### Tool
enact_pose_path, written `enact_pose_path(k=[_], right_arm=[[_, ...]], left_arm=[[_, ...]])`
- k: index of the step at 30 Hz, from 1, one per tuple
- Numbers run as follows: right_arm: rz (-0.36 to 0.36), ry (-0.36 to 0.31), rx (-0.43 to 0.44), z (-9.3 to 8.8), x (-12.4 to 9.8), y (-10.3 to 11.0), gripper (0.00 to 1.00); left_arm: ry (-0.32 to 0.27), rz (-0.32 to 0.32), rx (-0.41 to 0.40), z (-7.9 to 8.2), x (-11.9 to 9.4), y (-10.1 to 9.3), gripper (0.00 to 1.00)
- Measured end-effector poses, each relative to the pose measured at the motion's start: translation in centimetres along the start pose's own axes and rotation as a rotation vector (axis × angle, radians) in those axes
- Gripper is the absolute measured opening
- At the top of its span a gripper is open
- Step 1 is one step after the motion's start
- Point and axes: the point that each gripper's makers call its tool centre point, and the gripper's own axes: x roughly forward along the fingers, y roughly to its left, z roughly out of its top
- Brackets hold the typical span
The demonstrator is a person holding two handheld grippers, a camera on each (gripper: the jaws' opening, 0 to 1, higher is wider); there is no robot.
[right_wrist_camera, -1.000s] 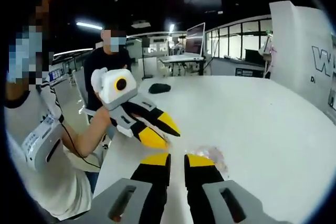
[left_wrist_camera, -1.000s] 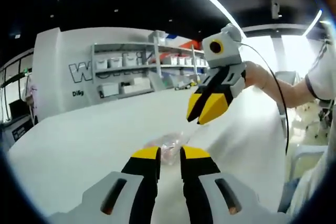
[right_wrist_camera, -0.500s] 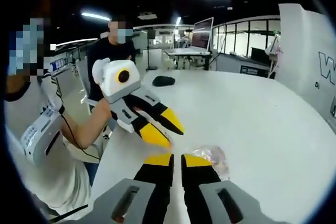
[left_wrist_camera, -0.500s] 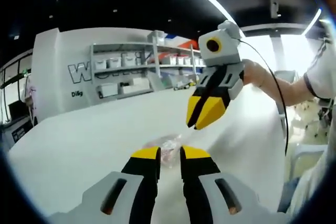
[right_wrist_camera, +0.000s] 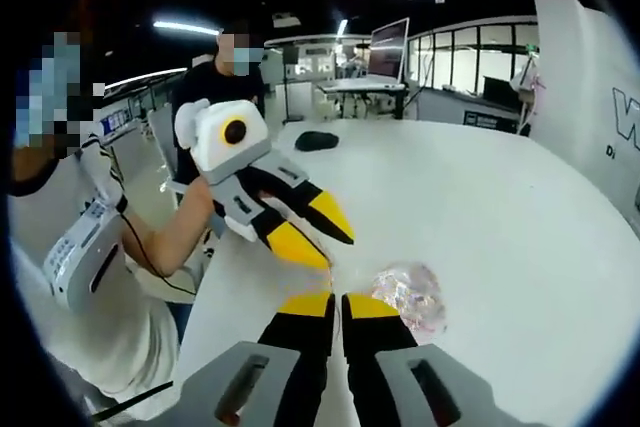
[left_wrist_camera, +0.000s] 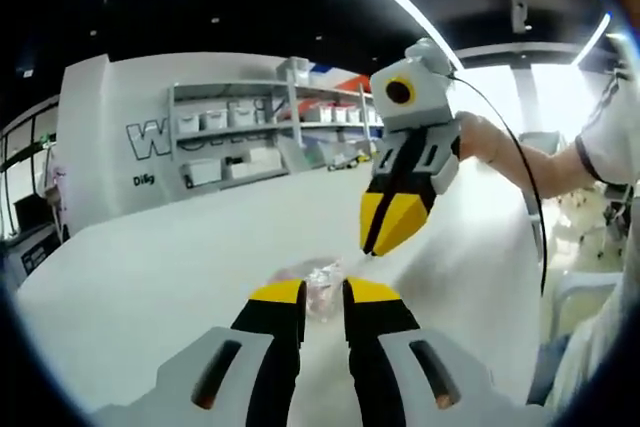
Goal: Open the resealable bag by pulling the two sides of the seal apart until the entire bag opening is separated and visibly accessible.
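apparently both grippers [left_wrist_camera: 323, 292] [right_wrist_camera: 336, 304] pinch the bag [right_wrist_camera: 408, 295].

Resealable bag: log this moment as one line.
phase: pulling seal | resealable bag: clear, over white table | left gripper: shut on bag | right gripper: shut on bag | opening: cannot tell

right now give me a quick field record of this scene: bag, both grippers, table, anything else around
bag: clear resealable bag with pinkish contents, held up between the two grippers over the table; seal state cannot be told
left gripper: fingers close together at the bag's edge; grip not resolvable
right gripper: fingers nearly closed, tips at the bag's top edge
table: white table
black object: small, dark, at the table's far end
shelving: racks with white bins behind the table
people: one person holding the grippers, another seated beyond the table
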Motion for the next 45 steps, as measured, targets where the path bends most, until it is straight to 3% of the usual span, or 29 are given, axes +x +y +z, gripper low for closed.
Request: enact_pose_path(k=[9, 14, 18, 21, 26, 30, 32, 35, 45], right_arm=[[0.009, -0.037, 0.113, 0.4, -0.1, -0.1, 0.0], [0.023, -0.148, 0.268, 1.2, -0.4, -1.1, 0.0], [0.012, -0.19, 0.301, 1.2, -0.8, -1.6, 0.0], [0.004, -0.191, 0.297, 1.0, -0.6, -1.3, 0.0], [-0.027, -0.198, 0.272, 1.2, -0.7, -1.4, 0.0], [-0.094, -0.19, 0.215, 1.3, -0.8, -2.0, 0.0], [-0.111, -0.212, 0.206, 1.7, -1.0, -2.1, 0.0], [-0.127, -0.234, 0.202, 2.1, -1.1, -2.1, 0.0], [-0.151, -0.229, 0.182, 2.1, -1.2, -2.3, 0.0]], left_arm=[[0.011, -0.008, 0.007, 0.0, -0.1, -0.5, 0.19], [0.067, 0.009, -0.051, -0.9, -0.5, -0.6, 0.31], [0.039, 0.004, -0.115, -0.6, -0.7, -0.6, 0.32], [0.014, -0.018, -0.148, -0.2, -0.7, -1.0, 0.31], [0.032, 0.004, -0.157, -0.5, -0.6, -1.0, 0.31], [0.028, 0.016, -0.297, -0.7, -0.9, -0.8, 0.31], [0.006, -0.001, -0.399, -0.2, -1.1, -0.9, 0.28], [-0.003, -0.02, -0.481, 0.1, -1.3, -1.1, 0.25], [0.034, -0.038, -0.476, -0.8, -1.4, -2.6, 0.22]])
